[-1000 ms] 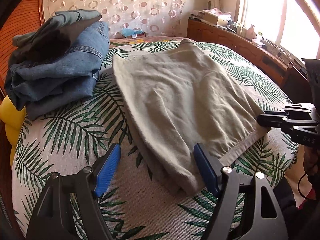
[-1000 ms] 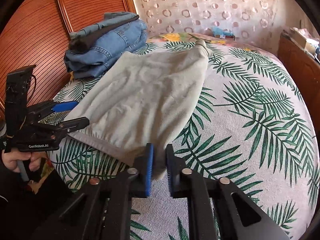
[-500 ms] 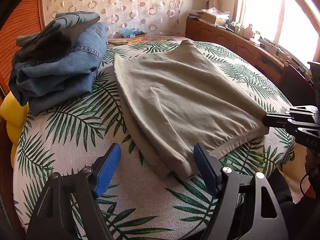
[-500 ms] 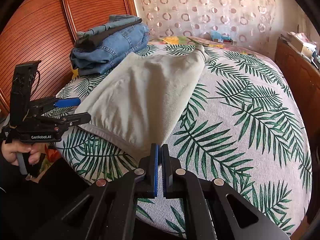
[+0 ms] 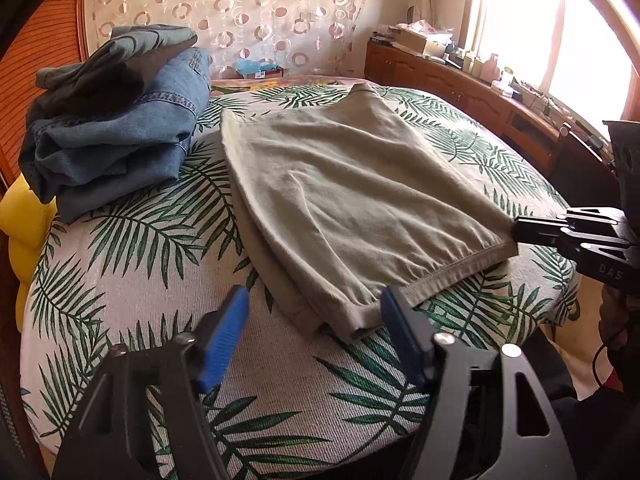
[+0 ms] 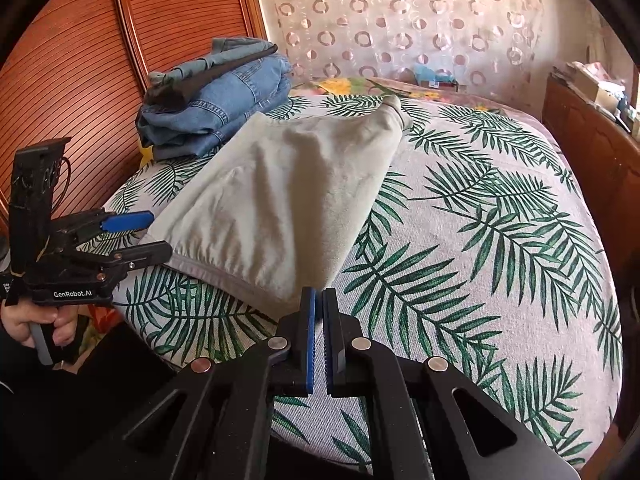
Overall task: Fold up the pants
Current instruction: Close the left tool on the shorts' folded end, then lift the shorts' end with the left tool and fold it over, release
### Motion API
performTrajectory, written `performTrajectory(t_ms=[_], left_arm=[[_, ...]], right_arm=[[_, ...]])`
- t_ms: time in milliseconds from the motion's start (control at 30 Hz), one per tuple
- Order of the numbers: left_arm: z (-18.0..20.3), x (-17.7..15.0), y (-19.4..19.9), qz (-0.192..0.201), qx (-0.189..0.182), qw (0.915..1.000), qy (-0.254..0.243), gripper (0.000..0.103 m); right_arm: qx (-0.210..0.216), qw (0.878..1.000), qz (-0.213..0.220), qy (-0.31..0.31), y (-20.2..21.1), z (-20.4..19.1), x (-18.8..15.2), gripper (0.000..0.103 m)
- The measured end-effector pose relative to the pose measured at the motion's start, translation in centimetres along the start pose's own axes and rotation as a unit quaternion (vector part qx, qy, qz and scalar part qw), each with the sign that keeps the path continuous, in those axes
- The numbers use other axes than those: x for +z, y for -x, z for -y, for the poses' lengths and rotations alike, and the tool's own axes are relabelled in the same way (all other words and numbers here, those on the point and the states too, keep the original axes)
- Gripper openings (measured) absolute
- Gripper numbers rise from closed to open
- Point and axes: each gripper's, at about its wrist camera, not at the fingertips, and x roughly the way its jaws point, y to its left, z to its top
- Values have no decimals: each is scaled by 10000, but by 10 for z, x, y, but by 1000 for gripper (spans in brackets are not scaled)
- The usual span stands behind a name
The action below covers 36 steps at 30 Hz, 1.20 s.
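A stack of folded jeans [image 5: 116, 128] sits on the bed [image 5: 132, 248], whose cover is printed with green palm leaves. Behind the stack stands a ribbed wooden headboard [image 6: 72, 60], with a yellow cushion [image 5: 24, 220] just beside it. A wooden cabinet [image 5: 460, 84] lines the window wall, cluttered on top.

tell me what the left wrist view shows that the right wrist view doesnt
Only the left wrist view shows the bright window and the open left gripper from behind. Only the right wrist view shows the hand holding that gripper and the shut right gripper close up. Both show the beige pants, the jeans pile and the leaf-print bedspread.
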Motion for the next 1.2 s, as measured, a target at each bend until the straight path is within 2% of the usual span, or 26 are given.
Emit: performTrajectory(t_ms=[167, 233, 300, 367, 533, 667, 767, 900, 1200], left_arm=[[-5, -5, 5, 10, -151, 9998, 155, 53], [-5, -5, 6, 4, -165, 9997, 169, 53], [-4, -5, 5, 2, -177, 9997, 168, 52], [-2, -4, 3, -24, -199, 9997, 160, 49], [-5, -3, 0, 4, -165, 9997, 195, 42], [-3, -4, 1, -9, -252, 9996, 153, 30], [-2, -4, 1, -1, -246, 9996, 137, 27], [-2, -4, 3, 23, -312, 9994, 178, 17], [-3, 0, 11, 181, -345, 9991, 189, 13]], right_arm=[[-18, 10000, 42, 13, 3, -4, 0, 5], [-48, 10000, 67, 9, 4, -6, 0, 12], [-53, 10000, 80, 14, 3, -7, 0, 25], [-47, 10000, 72, 20, 0, -8, 1, 28], [-46, 10000, -42, -9, -11, -6, 1, 28], [-30, 10000, -86, -21, -16, -6, 0, 29], [0, 9999, -105, -24, -17, -7, -1, 29], [30, 9999, -107, -23, -19, -6, -2, 32], [55, 10000, -50, -41, -20, -6, -3, 32]])
